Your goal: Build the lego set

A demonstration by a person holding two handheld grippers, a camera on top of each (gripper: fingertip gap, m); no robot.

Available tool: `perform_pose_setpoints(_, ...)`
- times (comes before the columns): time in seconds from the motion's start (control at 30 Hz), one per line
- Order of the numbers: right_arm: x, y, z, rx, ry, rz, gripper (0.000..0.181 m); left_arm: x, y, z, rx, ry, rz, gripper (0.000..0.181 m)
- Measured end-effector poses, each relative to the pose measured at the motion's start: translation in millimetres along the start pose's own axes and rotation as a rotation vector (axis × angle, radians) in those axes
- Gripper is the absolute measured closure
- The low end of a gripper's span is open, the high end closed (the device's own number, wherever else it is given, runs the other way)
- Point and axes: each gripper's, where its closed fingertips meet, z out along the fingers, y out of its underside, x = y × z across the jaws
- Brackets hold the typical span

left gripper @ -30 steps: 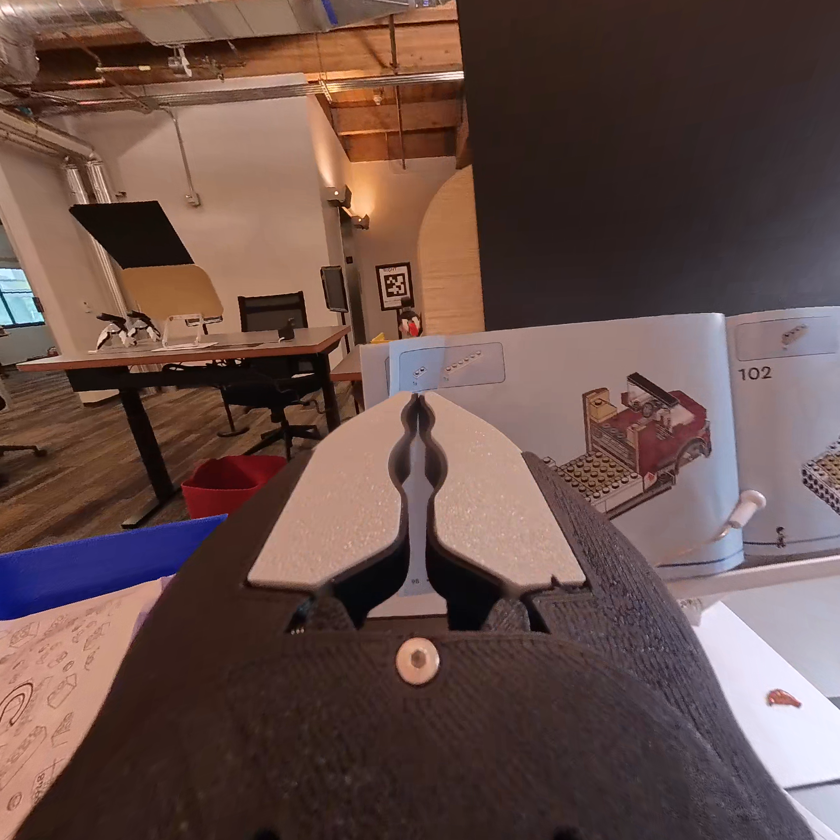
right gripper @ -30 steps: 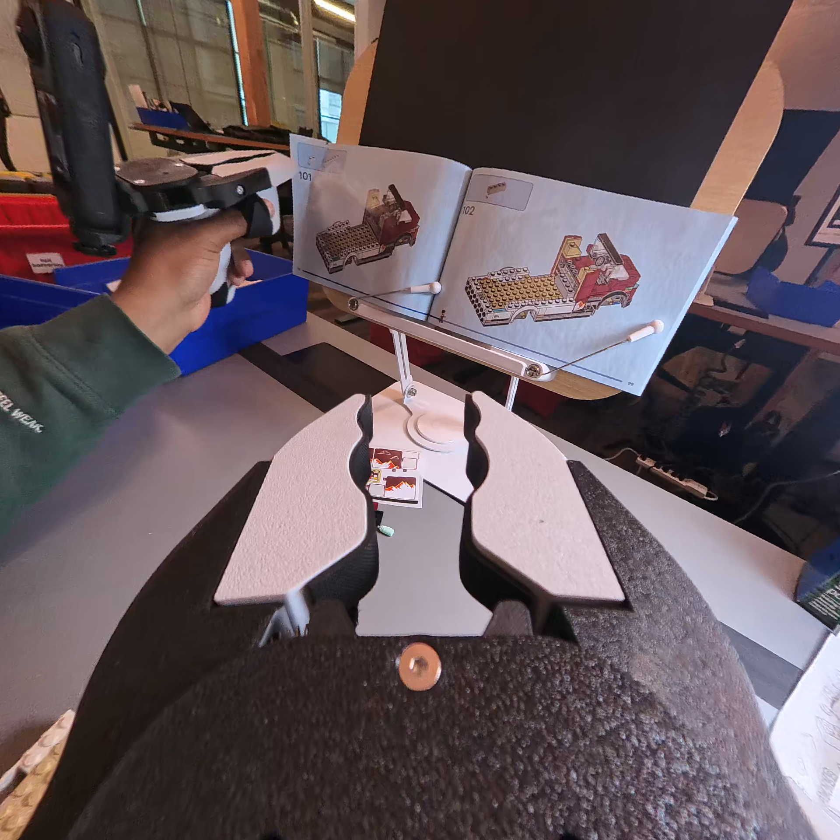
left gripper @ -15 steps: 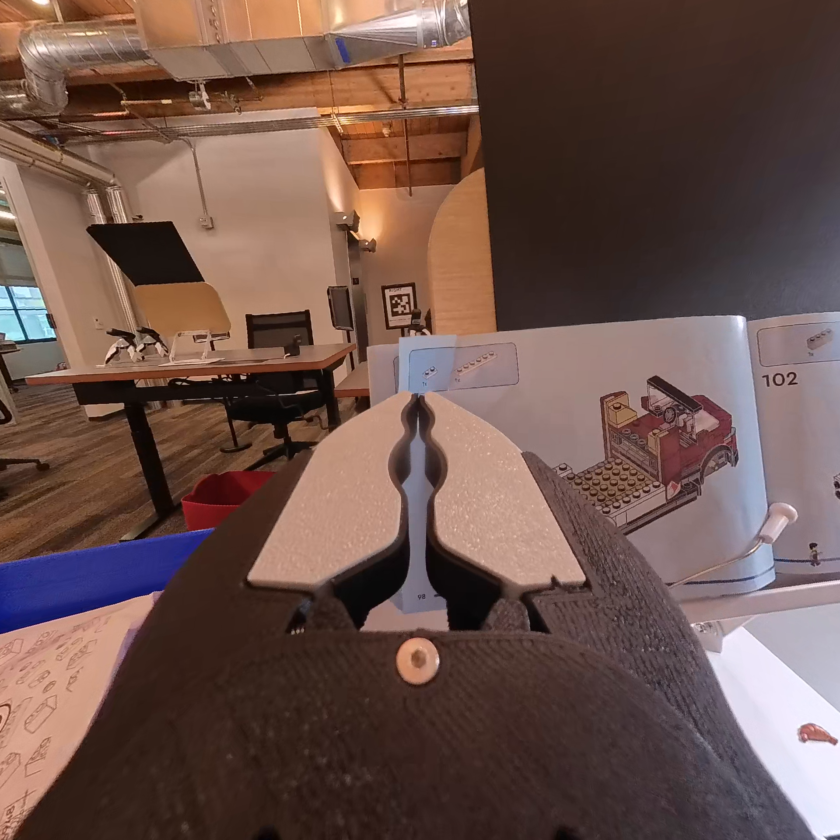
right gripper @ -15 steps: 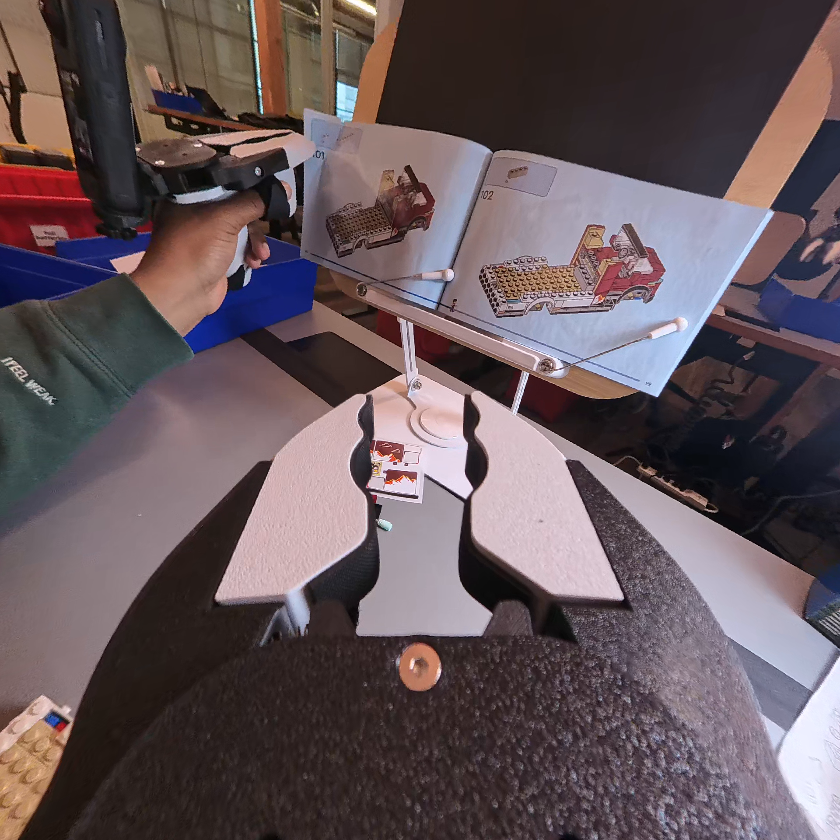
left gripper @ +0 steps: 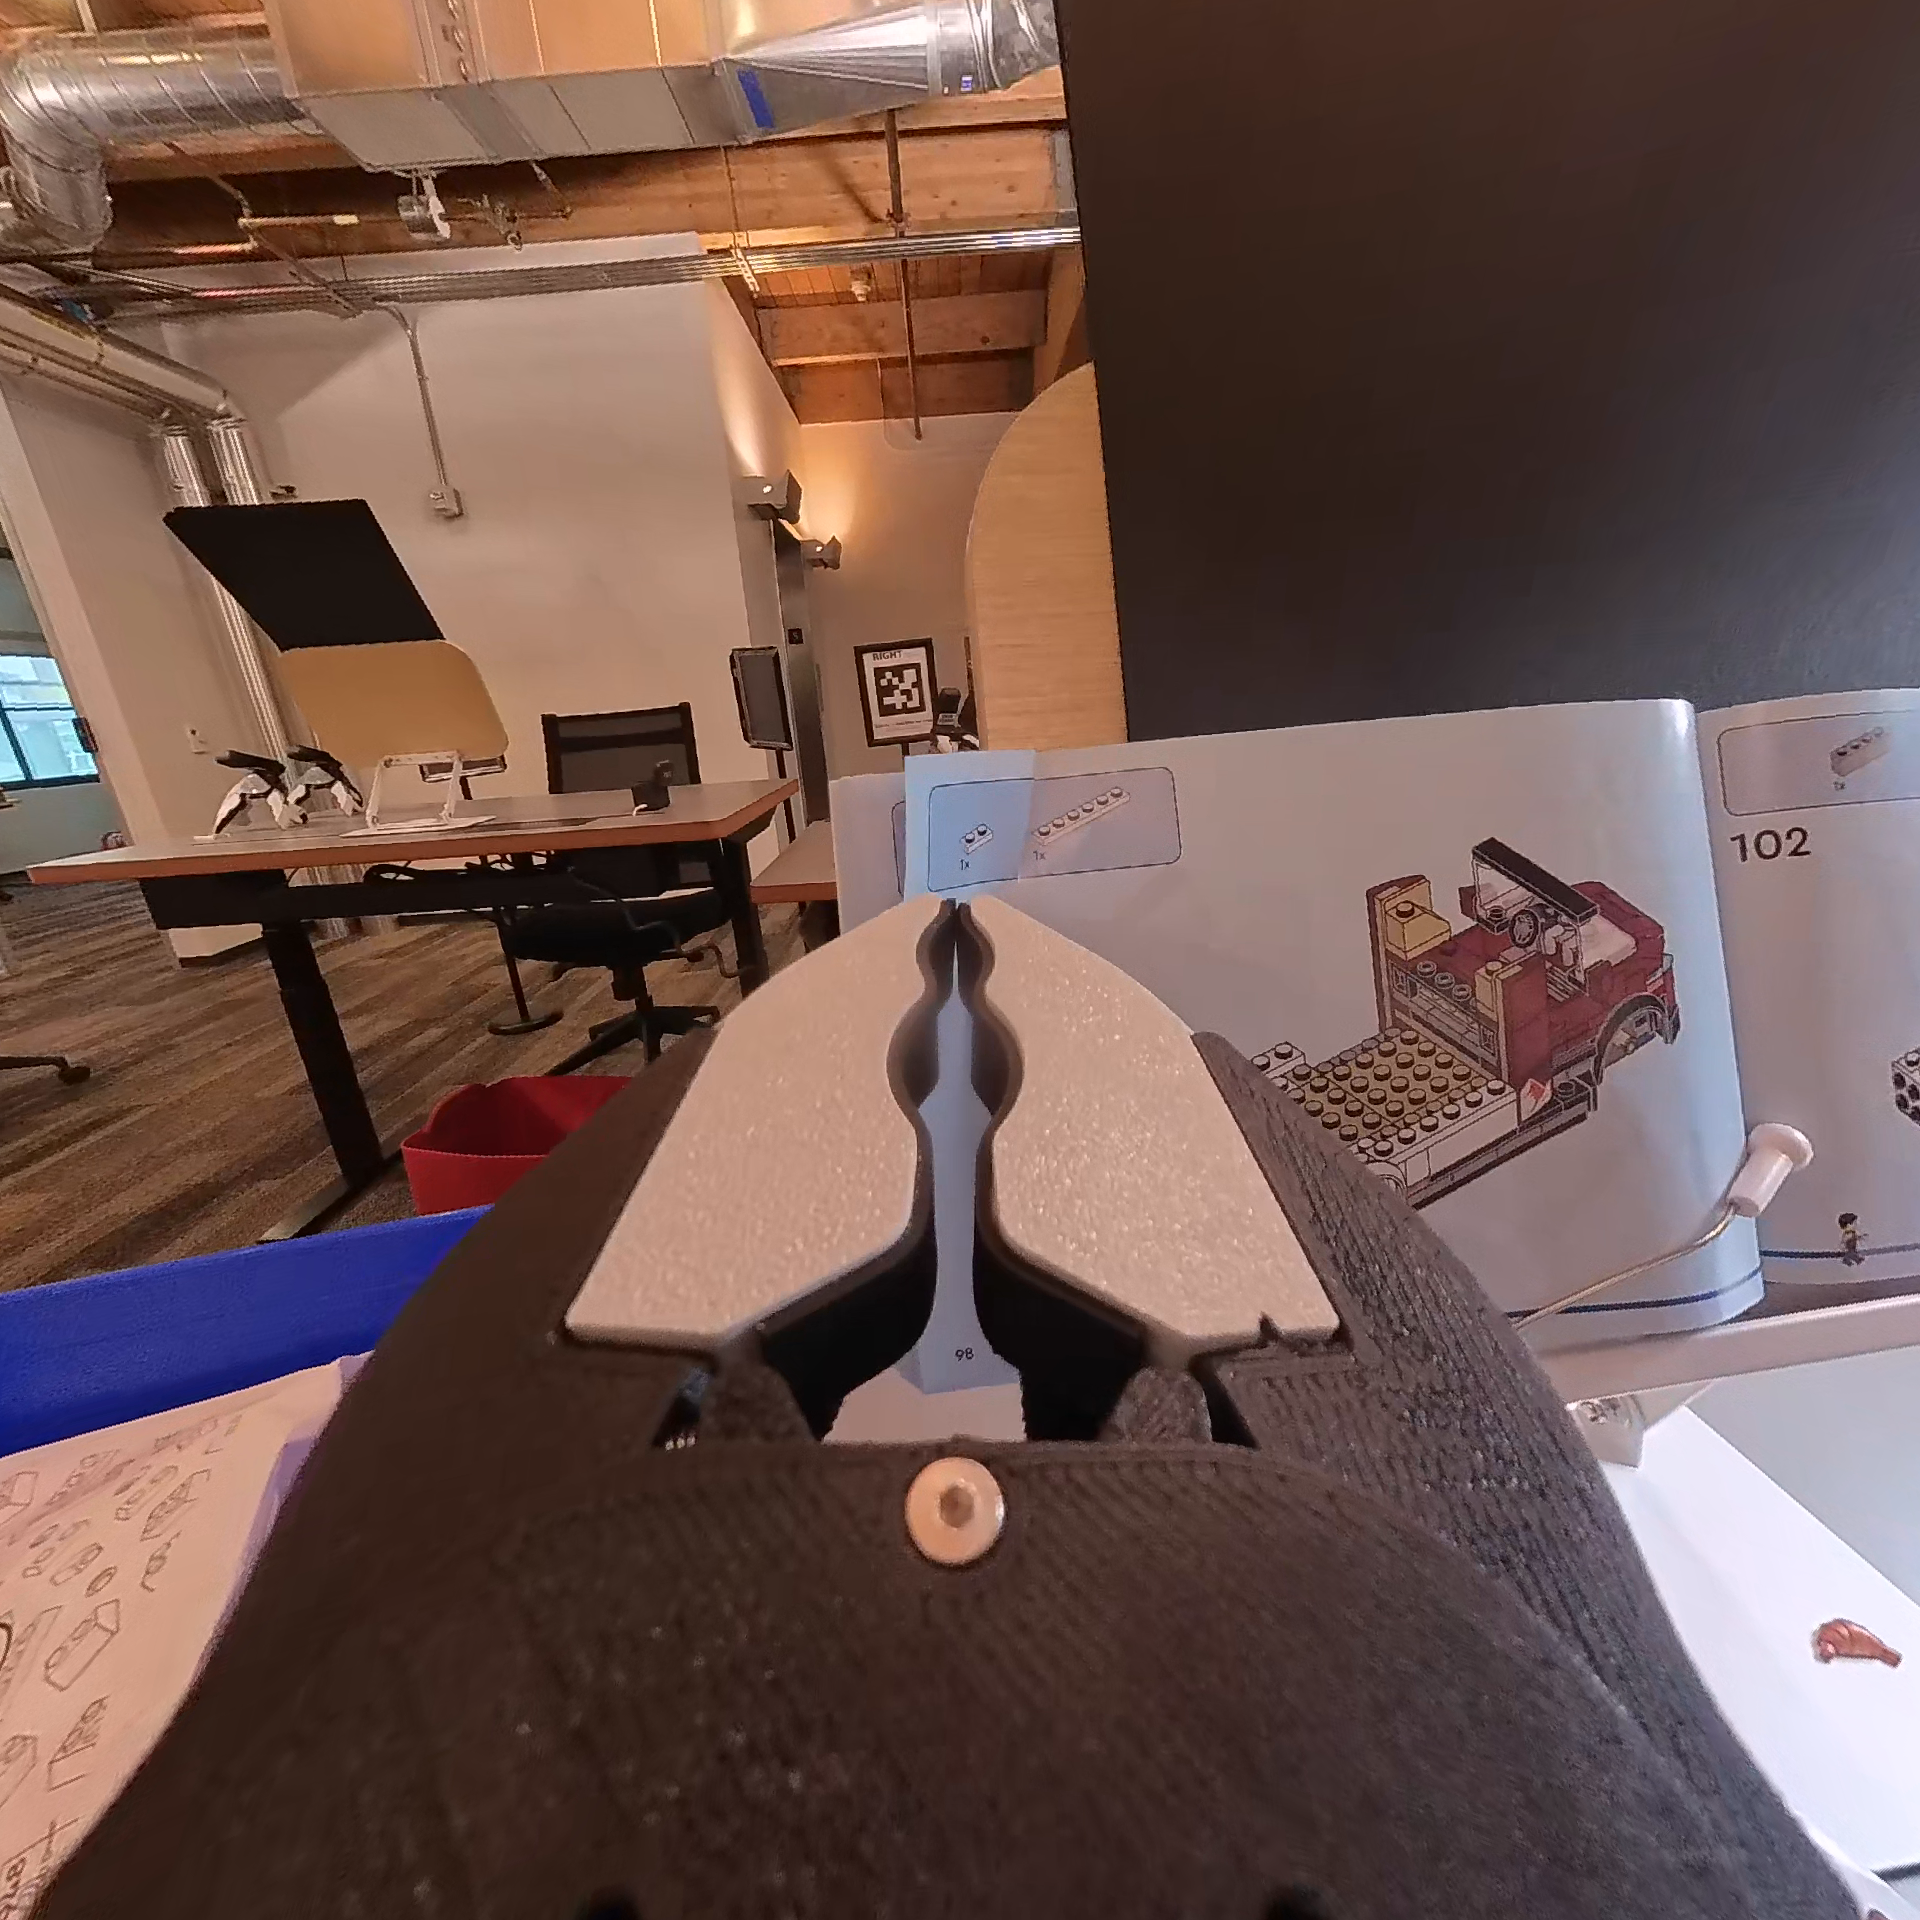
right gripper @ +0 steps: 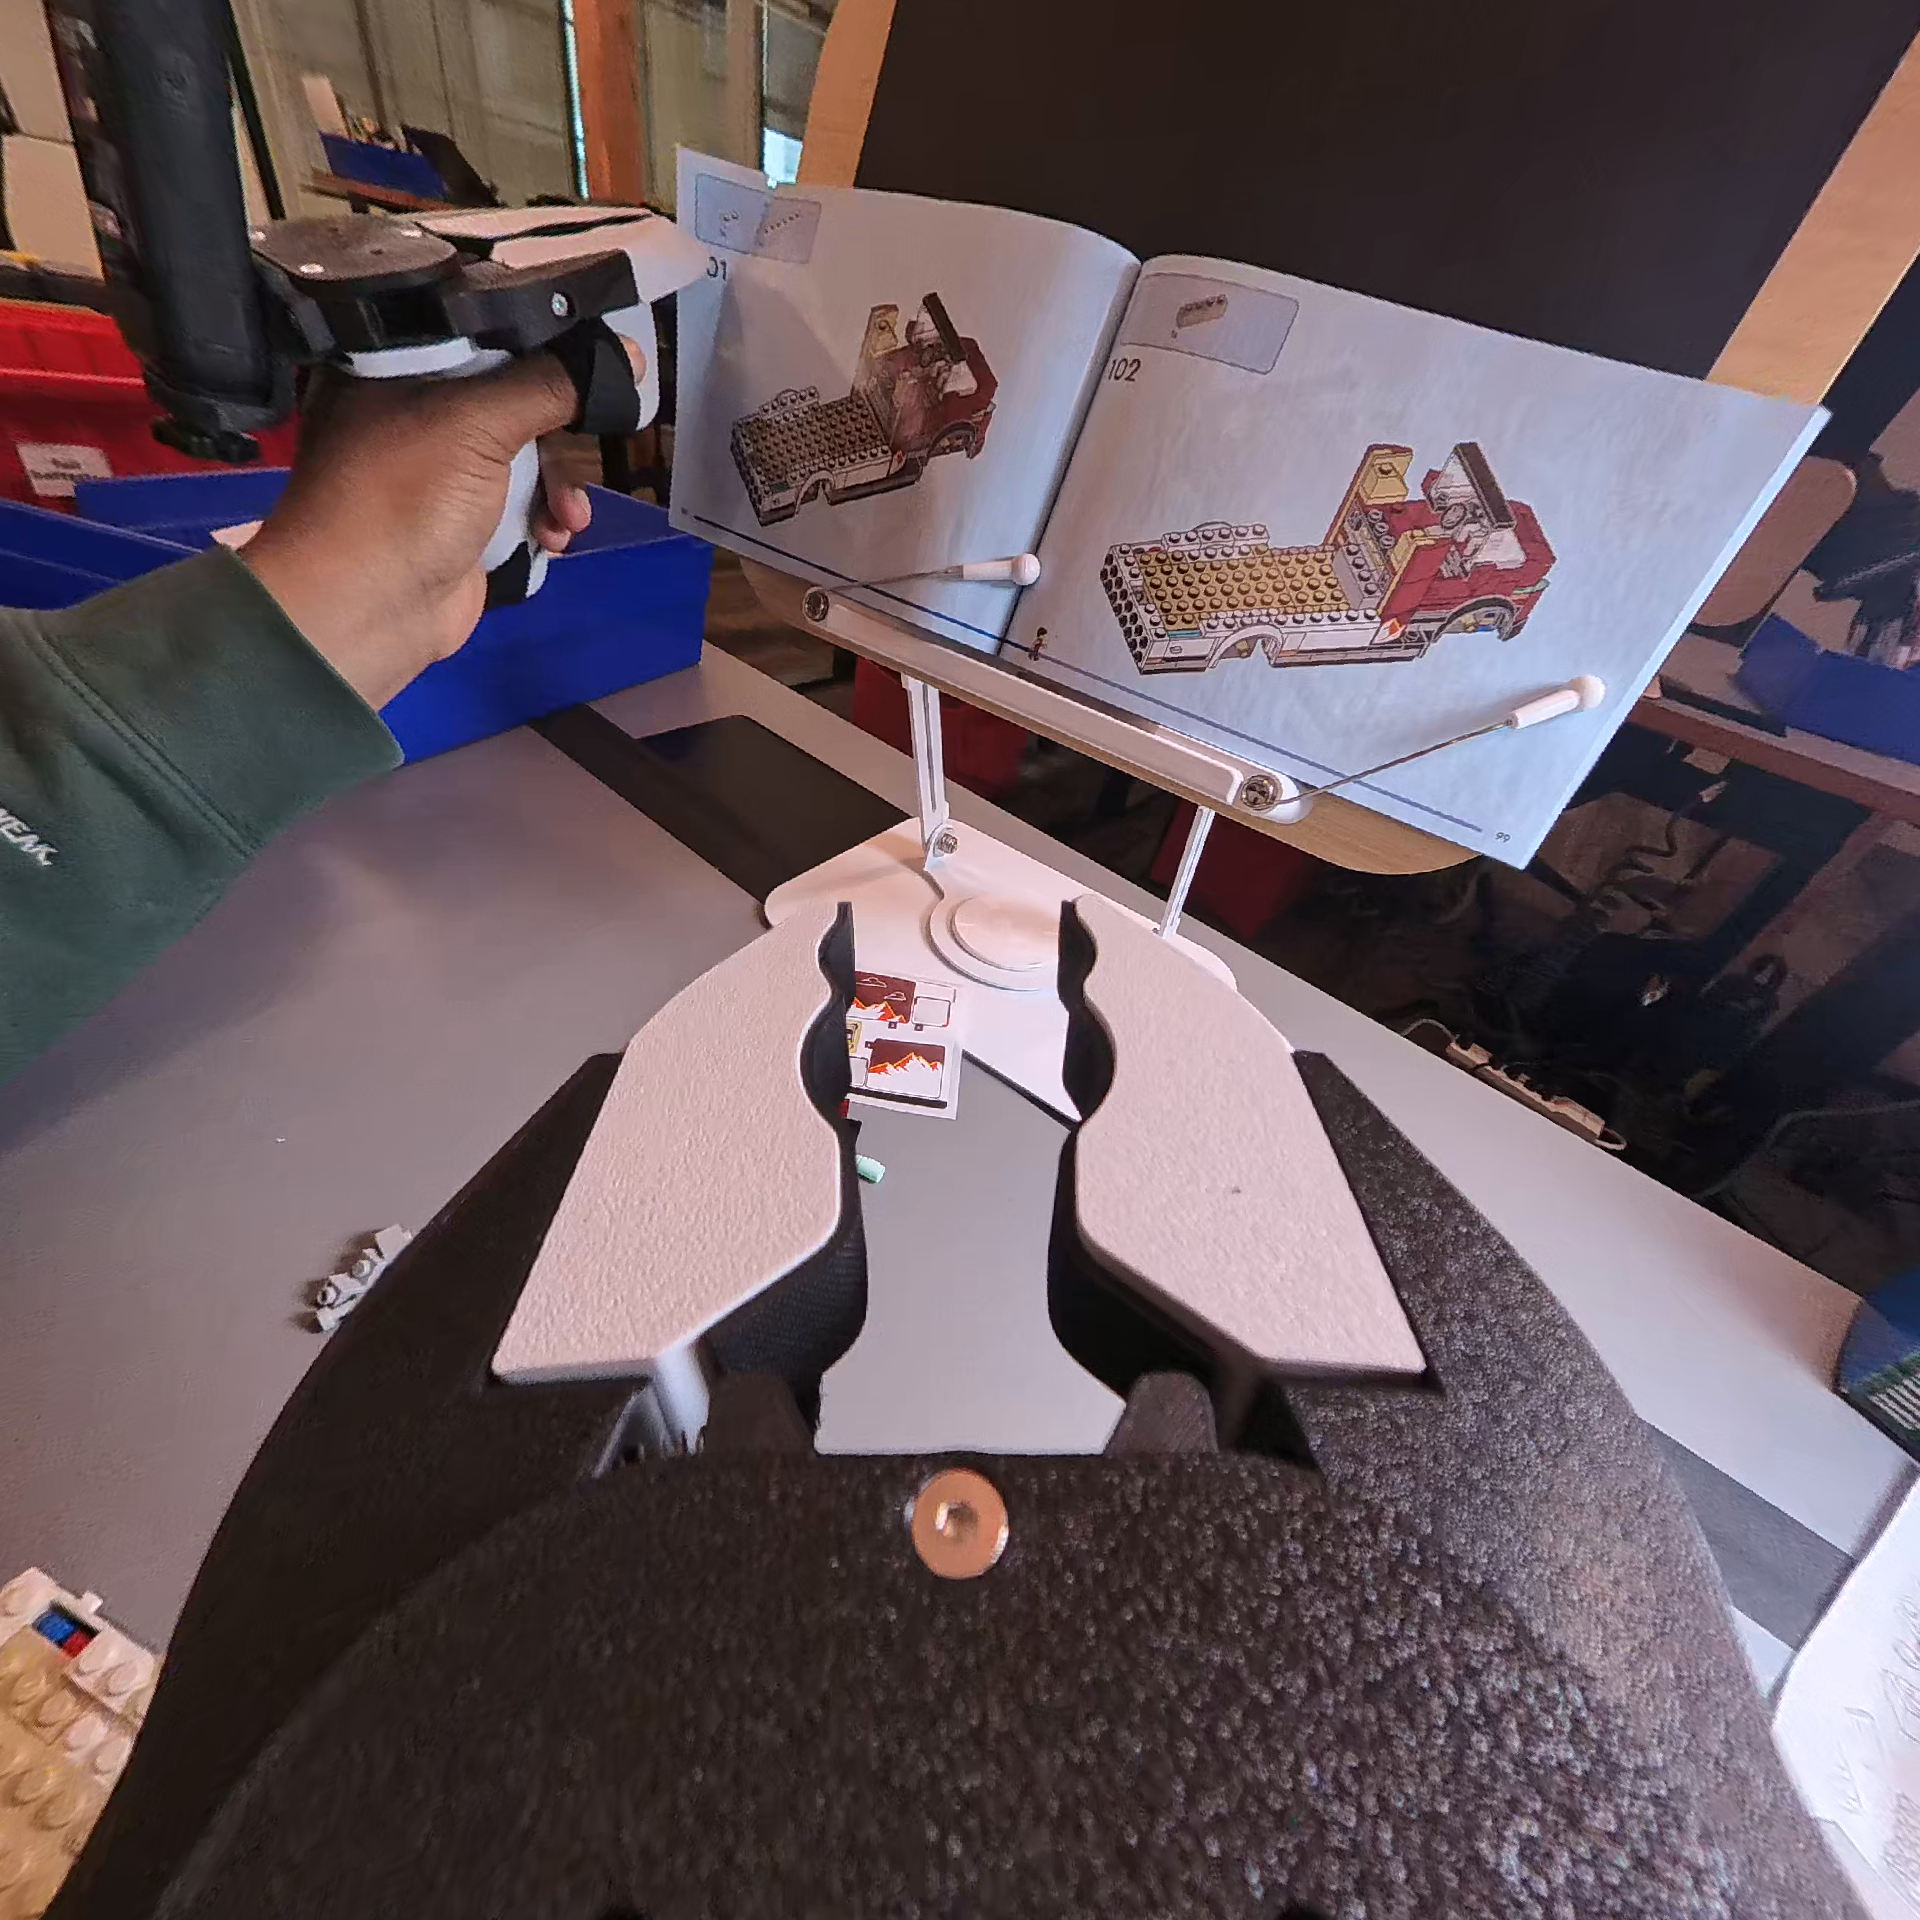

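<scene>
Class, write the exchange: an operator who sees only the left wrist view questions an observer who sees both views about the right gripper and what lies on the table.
Operator: My left gripper is shut on the page. Is the right one holding anything?
Observer: No. The right gripper is open and empty, jaws well apart, above the grey table.
Operator: What lies below it?
Observer: A sticker sheet shows between its jaws, lying flat and overlapping the edge of the white stand base.
</scene>
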Motion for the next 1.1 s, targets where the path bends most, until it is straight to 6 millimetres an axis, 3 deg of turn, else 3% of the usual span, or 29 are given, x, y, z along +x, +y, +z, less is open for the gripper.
perform_pose_setpoints(0.67, -4, 13, 6, -0.042, -0.004, -0.013, 0.145, 6, -1, -1, 0.001, 0.025, -0.006, 0.181)
perform_pose_setpoints(1.1, -5, 17, 8, -0.061, 0.003, -0.024, 0.147, -14, -2, -4, 0.009, -0.060, -0.028, 0.181)
